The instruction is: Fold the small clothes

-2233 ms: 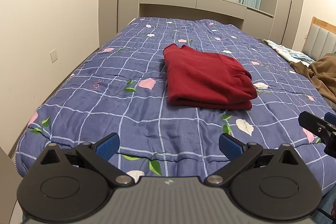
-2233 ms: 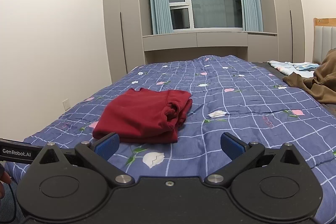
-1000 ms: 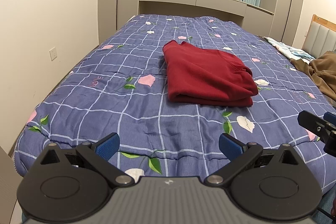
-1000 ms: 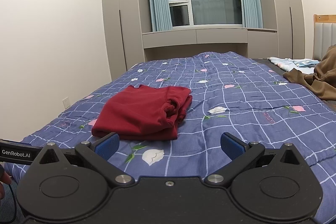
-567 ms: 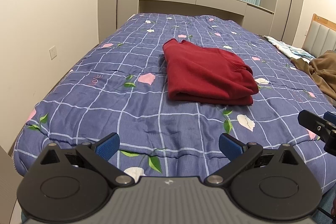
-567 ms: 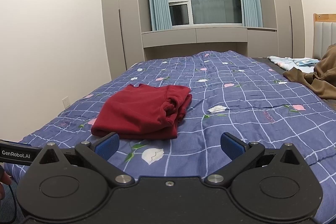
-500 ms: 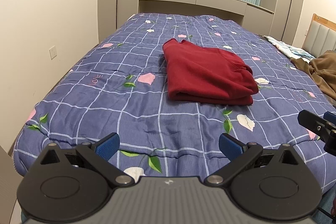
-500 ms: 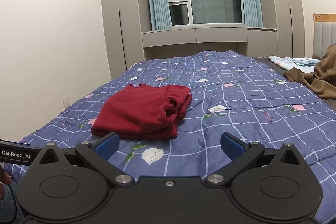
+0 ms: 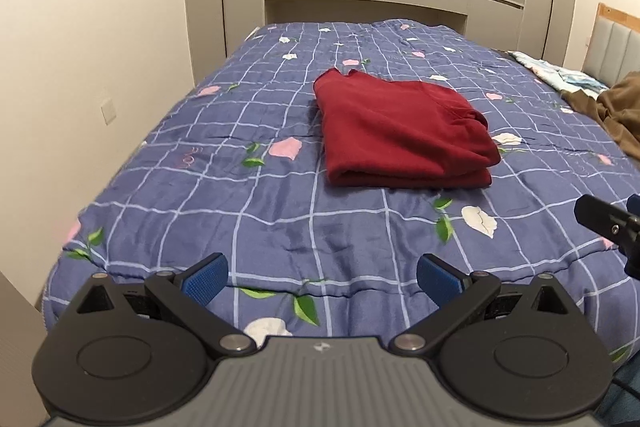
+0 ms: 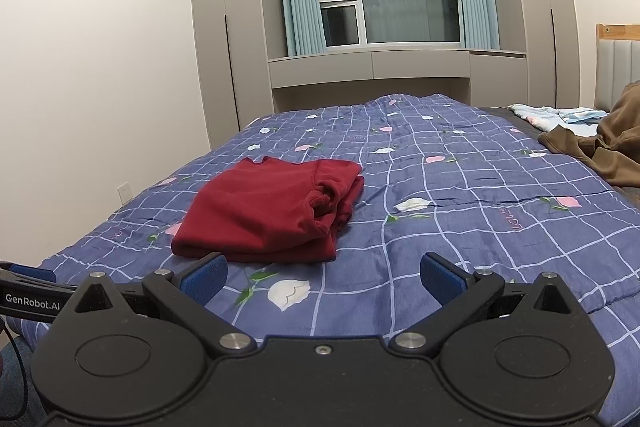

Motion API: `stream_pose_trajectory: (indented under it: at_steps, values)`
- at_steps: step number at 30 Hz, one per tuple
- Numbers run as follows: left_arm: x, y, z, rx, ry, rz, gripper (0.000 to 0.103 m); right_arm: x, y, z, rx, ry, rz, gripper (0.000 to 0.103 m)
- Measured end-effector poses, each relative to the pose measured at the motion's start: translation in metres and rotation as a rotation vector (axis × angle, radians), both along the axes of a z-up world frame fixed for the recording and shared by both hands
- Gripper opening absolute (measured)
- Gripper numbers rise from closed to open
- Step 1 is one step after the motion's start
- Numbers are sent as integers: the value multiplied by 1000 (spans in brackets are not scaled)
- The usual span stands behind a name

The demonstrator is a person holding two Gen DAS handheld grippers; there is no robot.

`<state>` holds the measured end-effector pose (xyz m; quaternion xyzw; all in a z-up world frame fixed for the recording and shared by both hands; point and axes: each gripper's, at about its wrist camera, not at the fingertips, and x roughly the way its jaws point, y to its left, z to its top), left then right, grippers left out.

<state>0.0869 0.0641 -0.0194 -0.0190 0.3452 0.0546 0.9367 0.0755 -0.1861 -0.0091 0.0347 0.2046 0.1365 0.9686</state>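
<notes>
A dark red garment (image 9: 400,133) lies folded into a thick rectangle on the blue checked quilt (image 9: 240,195), about the middle of the bed's near half. In the right wrist view the same red garment (image 10: 272,211) sits left of centre, its bunched open end facing right. My left gripper (image 9: 322,279) is held open above the bed's near edge, well short of the garment, with nothing between its blue pads. My right gripper (image 10: 324,277) is also open and empty, back from the garment's near fold. A fingertip of the right gripper shows at the right edge of the left wrist view.
A brown garment (image 10: 600,151) and a pale blue cloth (image 10: 556,117) lie at the bed's right side by the headboard (image 9: 616,47). A white wall (image 9: 80,67) runs along the left. Cabinets (image 10: 372,71) and a curtained window stand beyond the far end.
Both grippers stayed open and nearly still; the views drifted only slightly over two seconds. The red garment has not moved.
</notes>
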Motion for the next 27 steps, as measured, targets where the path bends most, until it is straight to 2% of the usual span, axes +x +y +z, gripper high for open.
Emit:
stream_pose_trajectory:
  at_steps: [27]
  values:
    - [3,4,-2,-17,10,-22,102,3,1,-3,-2,18,-2,102]
